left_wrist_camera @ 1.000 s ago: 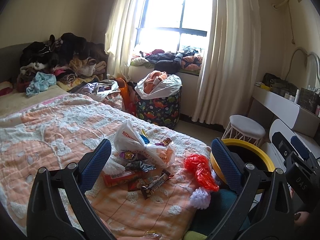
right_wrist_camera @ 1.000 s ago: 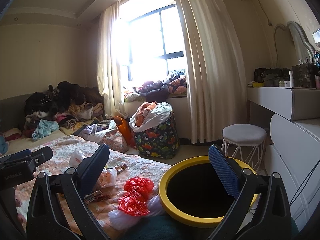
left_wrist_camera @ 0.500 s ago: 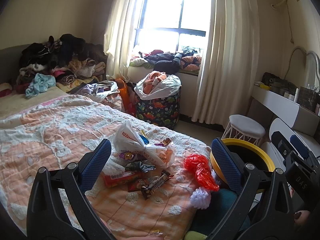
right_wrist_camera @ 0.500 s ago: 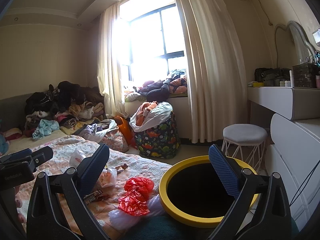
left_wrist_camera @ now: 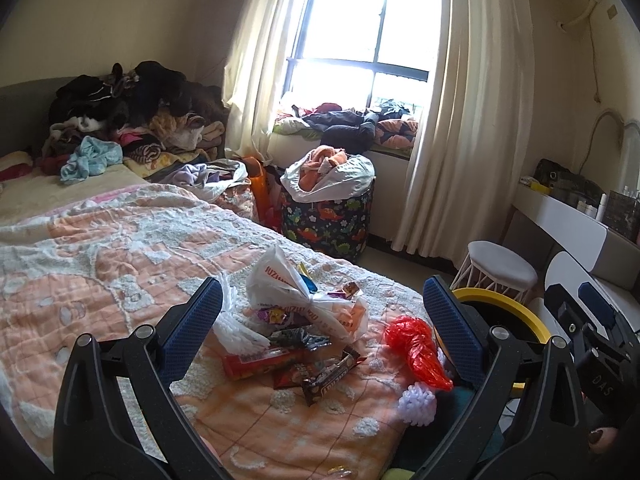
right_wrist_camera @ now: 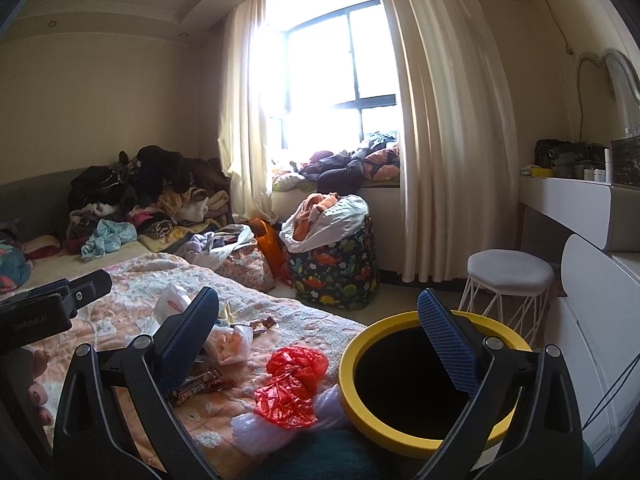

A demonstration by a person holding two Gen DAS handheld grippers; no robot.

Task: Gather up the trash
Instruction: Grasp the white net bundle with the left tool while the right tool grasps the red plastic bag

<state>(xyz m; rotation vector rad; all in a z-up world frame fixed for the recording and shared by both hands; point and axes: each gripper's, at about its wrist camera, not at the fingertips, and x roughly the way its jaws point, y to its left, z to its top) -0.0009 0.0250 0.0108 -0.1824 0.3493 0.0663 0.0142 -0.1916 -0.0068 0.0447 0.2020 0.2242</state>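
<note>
Left wrist: left gripper (left_wrist_camera: 320,322) wide open, empty, above wrappers (left_wrist_camera: 308,364) and white bag (left_wrist_camera: 296,292) near bed (left_wrist_camera: 100,272) corner; red bag (left_wrist_camera: 416,346) at edge. Right wrist: right gripper (right_wrist_camera: 318,334) wide open, empty, over yellow-rimmed bin (right_wrist_camera: 400,436) beside bed; stool (right_wrist_camera: 510,276), dresser (right_wrist_camera: 592,280) close behind.

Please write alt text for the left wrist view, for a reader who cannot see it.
An open gripper hovers over snack wrappers, a white plastic bag and a red plastic bag on a bed. A yellow-rimmed bin stands at right.
</note>
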